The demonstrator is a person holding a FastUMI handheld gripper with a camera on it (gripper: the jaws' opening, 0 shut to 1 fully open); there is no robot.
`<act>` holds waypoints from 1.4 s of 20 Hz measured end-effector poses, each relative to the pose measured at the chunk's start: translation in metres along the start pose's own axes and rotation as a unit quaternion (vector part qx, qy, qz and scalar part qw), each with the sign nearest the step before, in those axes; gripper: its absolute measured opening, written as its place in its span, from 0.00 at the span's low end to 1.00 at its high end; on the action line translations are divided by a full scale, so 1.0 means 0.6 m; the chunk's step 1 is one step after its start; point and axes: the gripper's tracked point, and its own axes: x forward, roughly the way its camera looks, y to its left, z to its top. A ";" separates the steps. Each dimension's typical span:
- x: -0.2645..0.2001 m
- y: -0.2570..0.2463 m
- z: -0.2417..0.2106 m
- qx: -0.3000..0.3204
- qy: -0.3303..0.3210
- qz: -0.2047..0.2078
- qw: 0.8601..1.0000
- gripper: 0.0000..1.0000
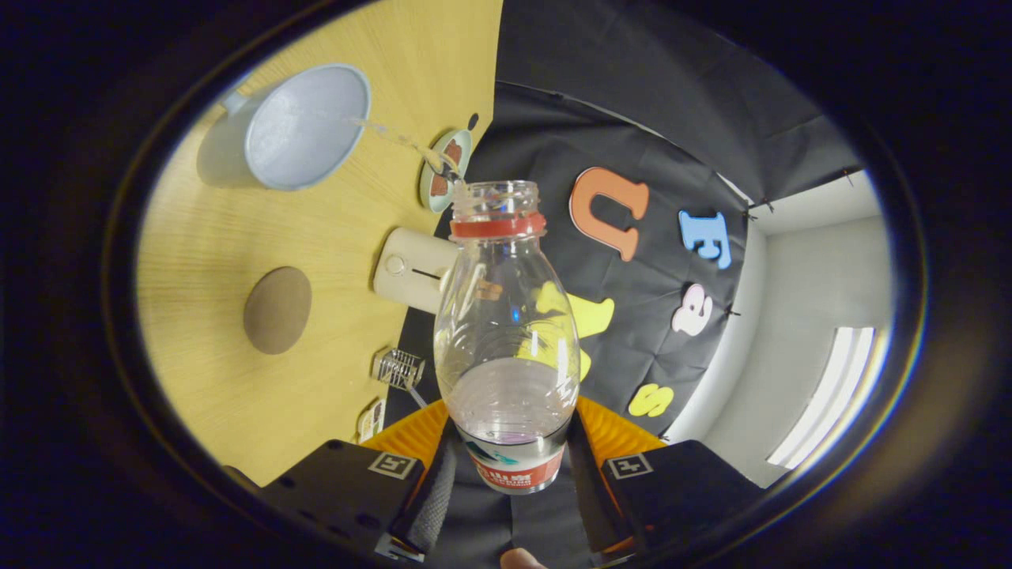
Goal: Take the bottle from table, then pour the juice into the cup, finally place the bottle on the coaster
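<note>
Tongs are clenching the uncapped bottle, its long axis tipping mouth-first toward the cup beyond, a thin stream arcing in; the coaster is waiting beside on the counter.

bottle clear, red neck ring | cup pale blue | coaster brown | table yellow wood-grain
</note>
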 end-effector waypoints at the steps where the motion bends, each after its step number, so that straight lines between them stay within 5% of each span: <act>1: 0.000 -0.002 0.000 -0.002 -0.001 -0.001 1.000 0.73; 28: 0.004 -0.009 0.005 -0.028 -0.008 -0.002 1.000 0.73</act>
